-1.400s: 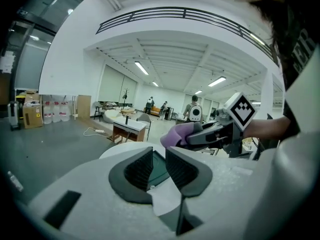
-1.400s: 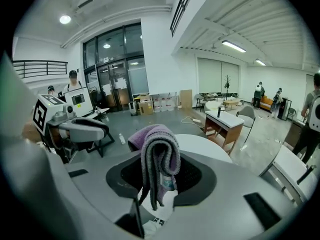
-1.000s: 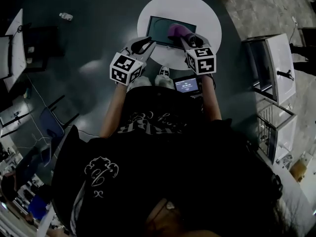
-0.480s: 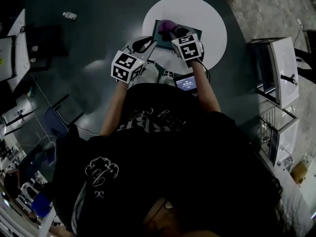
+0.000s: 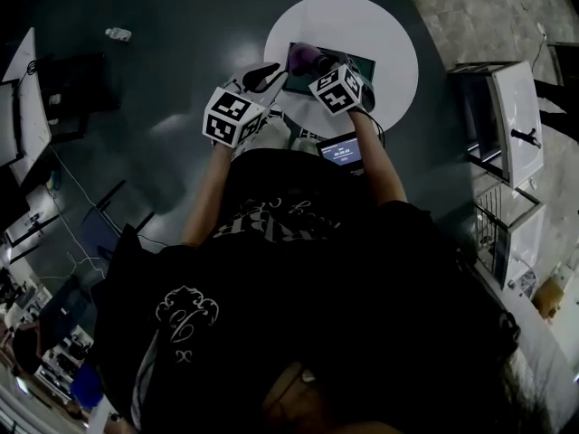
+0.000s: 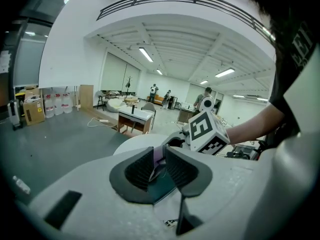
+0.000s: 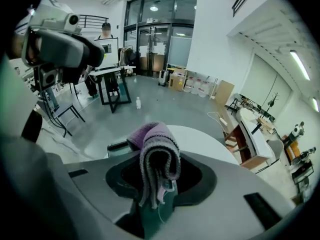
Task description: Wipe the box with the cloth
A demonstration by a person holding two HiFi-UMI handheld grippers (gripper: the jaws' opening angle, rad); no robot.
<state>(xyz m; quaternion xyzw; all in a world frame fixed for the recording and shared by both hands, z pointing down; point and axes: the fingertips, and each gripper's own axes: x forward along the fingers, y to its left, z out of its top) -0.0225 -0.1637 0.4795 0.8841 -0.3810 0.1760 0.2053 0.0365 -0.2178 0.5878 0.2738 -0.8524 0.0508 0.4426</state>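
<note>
A flat dark box [image 5: 348, 61] lies on the round white table [image 5: 380, 34]. My right gripper [image 5: 318, 64] is shut on a folded purple cloth [image 5: 302, 58], which is pressed on the box's left part. In the right gripper view the cloth [image 7: 157, 151] hangs bunched between the jaws over the box [image 7: 116, 147]. My left gripper [image 5: 271, 73] sits at the box's left edge. Its jaws [image 6: 159, 165] stand almost together, apparently on the box's rim [image 6: 165, 186], with the cloth just beyond.
A small lit screen [image 5: 342, 155] stands on the floor by the person's shoes [image 5: 280, 134]. White cabinets [image 5: 507, 125] line the right. Dark desks [image 5: 63, 84] and a bottle [image 5: 118, 33] are at the left. A desk with a person [image 7: 106, 31] stands farther off.
My right gripper has carried the cloth leftward across the box, from its right part to its left part. The left gripper has held its place at the box's edge.
</note>
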